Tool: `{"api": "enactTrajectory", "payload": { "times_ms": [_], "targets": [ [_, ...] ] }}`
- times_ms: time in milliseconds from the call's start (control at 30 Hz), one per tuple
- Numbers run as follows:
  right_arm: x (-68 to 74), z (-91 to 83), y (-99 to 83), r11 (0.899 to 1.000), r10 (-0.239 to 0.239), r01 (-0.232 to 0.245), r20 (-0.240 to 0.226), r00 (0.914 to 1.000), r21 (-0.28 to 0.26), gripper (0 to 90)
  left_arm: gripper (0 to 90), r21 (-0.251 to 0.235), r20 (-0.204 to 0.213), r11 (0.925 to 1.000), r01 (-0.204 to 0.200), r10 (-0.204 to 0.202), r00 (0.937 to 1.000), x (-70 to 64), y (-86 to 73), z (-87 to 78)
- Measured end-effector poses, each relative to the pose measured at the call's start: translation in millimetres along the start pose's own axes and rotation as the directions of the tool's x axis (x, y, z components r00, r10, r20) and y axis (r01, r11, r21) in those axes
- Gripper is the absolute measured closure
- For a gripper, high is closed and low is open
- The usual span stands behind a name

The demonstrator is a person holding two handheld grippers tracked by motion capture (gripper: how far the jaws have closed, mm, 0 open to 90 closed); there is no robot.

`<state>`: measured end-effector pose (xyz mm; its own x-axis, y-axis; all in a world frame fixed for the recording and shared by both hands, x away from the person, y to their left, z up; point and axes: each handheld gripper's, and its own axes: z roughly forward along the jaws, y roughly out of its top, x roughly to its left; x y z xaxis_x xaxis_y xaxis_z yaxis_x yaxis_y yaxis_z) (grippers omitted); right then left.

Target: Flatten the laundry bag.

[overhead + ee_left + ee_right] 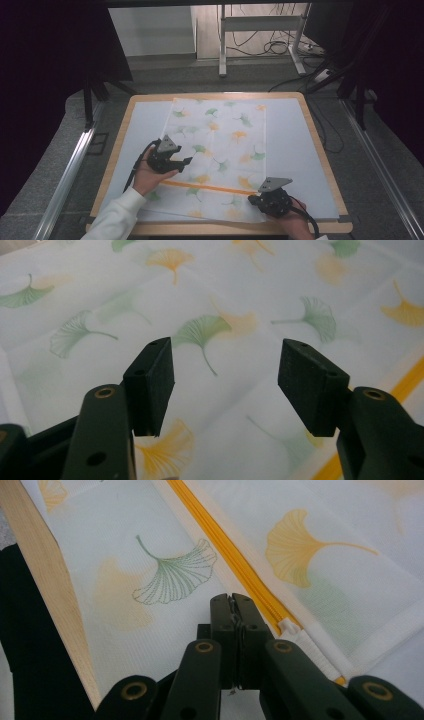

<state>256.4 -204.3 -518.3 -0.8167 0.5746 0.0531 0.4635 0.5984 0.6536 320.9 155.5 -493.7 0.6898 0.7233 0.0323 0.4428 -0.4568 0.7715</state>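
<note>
Seen from above: a white mesh bag (pixel 220 150) printed with ginkgo leaves, spread flat across the centre of the pale desk (pixel 305 150), its yellow zipper (pixel 210 187) running as a stripe across the lower part of the frame. Laid out smooth, probably so the zipper can be worked along its full length without the fabric bunching.

Left claw (pixel 186 161), centre-left of the high view, held in a hand with a white sleeve; hovering over the cloth just above the zipper line, apparently placed to pin the fabric while the other end is pulled. In the left gripper view the left claw (pixel 225 385) gaping wide, jaws well apart, nothing between them but printed leaves below (no contact with the cloth to be made out).

Right claw (pixel 254 199), lower right of the high view, at the zipper's end near the bag's bottom right corner and close to the wooden desk edge. In the right gripper view the right claw (pixel 233 605) pressed together at bottom centre, a small metallic sliver pinched at the tips, most likely the zipper pull, with the slider's white end (pixel 290 626) just beside it to the right. Grip set here, by the look of it, to draw the slider along the yellow teeth toward the upper left of that frame.
</note>
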Motion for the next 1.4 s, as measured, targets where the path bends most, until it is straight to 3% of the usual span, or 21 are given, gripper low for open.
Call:
{"api": "enactTrajectory", "payload": {
  "times_ms": [100,200,333,433,700,867,1067,1400],
  "targets": [
    [0.6,-2.8,0.6,1.0,-0.006,0.006,-0.004,1.0,-0.012,87.9,38.6,0.017,0.014,0.9995,-0.028,0.028,0.9995,-18.9,-7.2,-0.7],
    [-0.3,-5.8,1.1,1.0,-0.006,0.006,-0.003,1.0,-0.026,88.2,38.1,0.027,0.047,0.9992,-0.03,0.029,0.9985,-32.8,-10.7,1.2],
    [-7.0,-11.9,3.4,0.998,0.013,-0.012,0.016,0.9998,-0.059,88.4,37.5,0.034,0.066,0.9977,-0.059,0.057,0.9962,-45.2,-9.8,4.2],
    [-16.4,-14.6,6.3,0.996,0.031,-0.028,0.037,0.9988,-0.083,88.5,37.5,0.039,0.074,0.9972,-0.064,0.061,0.9954,-45.8,-9.3,6.5],
    [-33.7,-11.5,14.8,0.994,0.062,-0.054,0.075,0.9953,-0.1,88.5,37.2,0.027,0.119,0.9995,-0.019,0.015,0.9928,-44.4,-9.4,5.3],
    [-49.0,-2.9,19.7,0.993,0.089,-0.081,0.091,0.9919,-0.084,88.5,36.8,0.008,0.158,0.9982,-0.06,0.058,0.9857,-57.4,-4.3,7.8],
    [-63.7,5.9,26.0,0.992,0.108,-0.1,0.101,0.989,-0.08,88.5,37.0,0.012,0.182,0.9968,-0.079,0.076,0.9804,-73.0,3.1,10.9],
    [-65.0,7.6,21.6,0.993,0.108,-0.102,0.102,0.9889,-0.062,88.5,35.9,-0.004,0.221,0.9935,-0.114,0.112,0.9688,-94.8,16.0,17.6]
  ]
}}
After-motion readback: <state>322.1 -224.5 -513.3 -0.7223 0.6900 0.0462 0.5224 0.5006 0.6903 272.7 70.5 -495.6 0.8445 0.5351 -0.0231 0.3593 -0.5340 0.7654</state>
